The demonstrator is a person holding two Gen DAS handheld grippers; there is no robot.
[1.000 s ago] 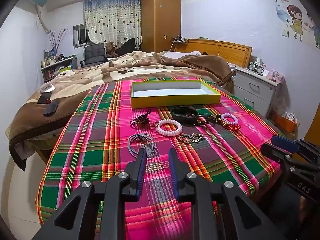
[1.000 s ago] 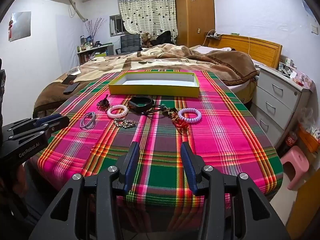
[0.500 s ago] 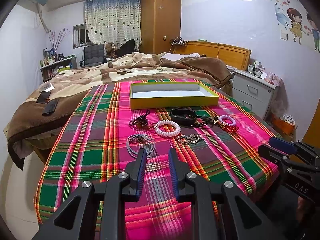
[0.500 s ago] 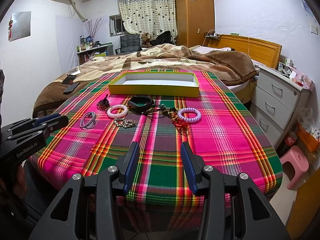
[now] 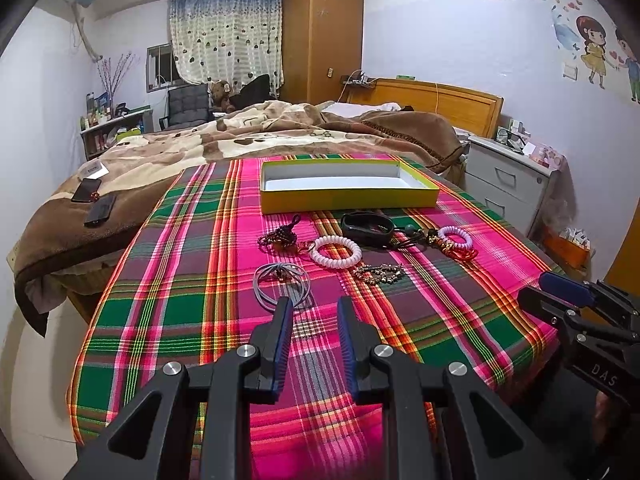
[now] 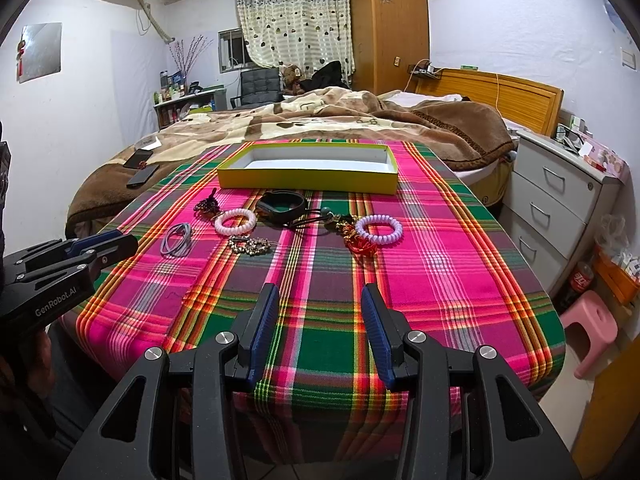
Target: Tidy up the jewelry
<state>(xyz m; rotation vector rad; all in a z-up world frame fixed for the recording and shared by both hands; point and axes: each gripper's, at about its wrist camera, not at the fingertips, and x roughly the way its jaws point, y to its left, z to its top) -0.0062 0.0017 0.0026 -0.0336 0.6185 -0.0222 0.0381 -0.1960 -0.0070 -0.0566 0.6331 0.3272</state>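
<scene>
An open yellow box (image 5: 348,196) (image 6: 308,180) with a white inside sits at the far end of the plaid-covered table (image 5: 180,300) (image 6: 460,280). In front of it lie several jewelry pieces: a dark beaded piece (image 5: 280,236), a white coil bracelet (image 5: 335,251) (image 6: 235,221), a black band (image 5: 366,227) (image 6: 282,207), a second pale coil bracelet (image 5: 456,237) (image 6: 379,230) with red and gold charms, a gold chain (image 5: 378,273) (image 6: 250,246) and a grey cord loop (image 5: 282,282) (image 6: 176,240). My left gripper (image 5: 312,304) is open just short of the grey loop. My right gripper (image 6: 318,292) is open over bare cloth.
A bed with a brown blanket (image 5: 200,148) lies behind the table, with phones (image 5: 100,206) on it. A white drawer unit (image 6: 560,200) and a pink stool (image 6: 592,328) stand to the right. A wardrobe (image 6: 388,28) stands at the back.
</scene>
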